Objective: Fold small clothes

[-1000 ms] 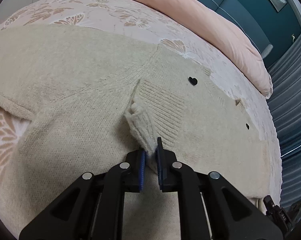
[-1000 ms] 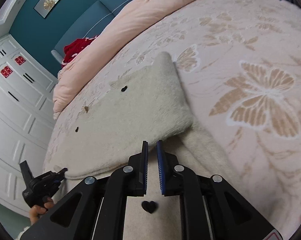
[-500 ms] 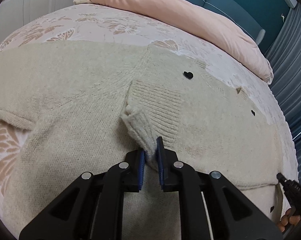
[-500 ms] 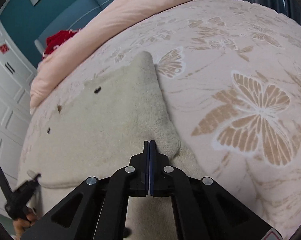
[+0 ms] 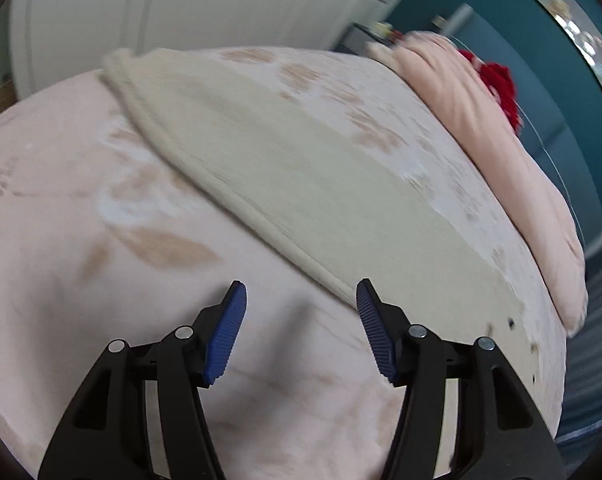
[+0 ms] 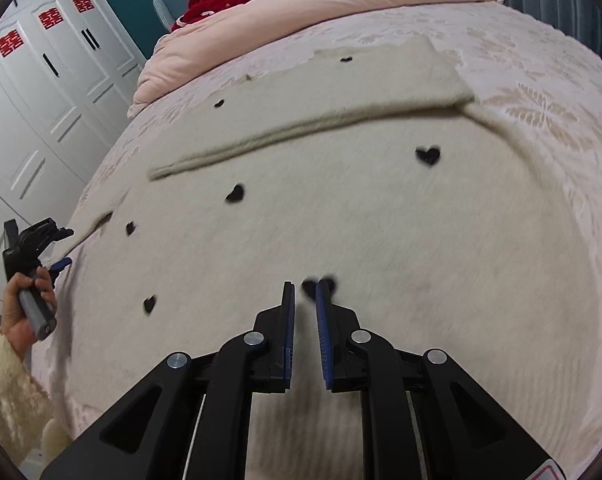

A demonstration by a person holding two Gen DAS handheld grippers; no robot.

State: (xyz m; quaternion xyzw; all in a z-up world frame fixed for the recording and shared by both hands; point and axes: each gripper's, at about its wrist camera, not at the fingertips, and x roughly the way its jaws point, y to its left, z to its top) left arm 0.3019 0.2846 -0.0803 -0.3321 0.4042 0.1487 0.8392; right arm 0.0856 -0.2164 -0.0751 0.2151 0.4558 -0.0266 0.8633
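On the bed [image 6: 549, 92], a cream knit sweater [image 6: 341, 220] dotted with small black hearts lies spread over the pink butterfly-patterned bedspread [image 5: 101, 280]. In the right wrist view one layer of it is folded across the far part, its thick folded edge [image 6: 301, 132] running from near left to far right, with the flat body of the garment filling the middle and near ground.

The right gripper [image 6: 305, 300] hangs low over the near part of the sweater, its blue-padded fingers [image 6: 289, 320] drawn close with only a narrow slot between them. Nothing is caught in that slot; a black heart [image 6: 309, 286] shows on the knit just beyond the tips. Whether the tips touch the cloth cannot be told.

The left gripper [image 5: 301, 320] is spread wide, its blue ribbed pads [image 5: 225, 336] well apart and holding nothing. It sits over bare bedspread, near the sweater's rolled hem [image 5: 237, 196], which runs diagonally from far left to near right just beyond the right fingertip. This view is motion-blurred. From the right wrist camera the same tool [image 6: 33, 240] appears at the left edge of the bed, gripped by the person's left hand [image 6: 25, 308] in a fluffy cream sleeve [image 6: 5, 384].

A pale pink duvet [image 6: 301, 12] is heaped along the far side of the bed with something red [image 6: 209, 4] behind it, and white wardrobe doors [image 6: 41, 92] stand on the left.
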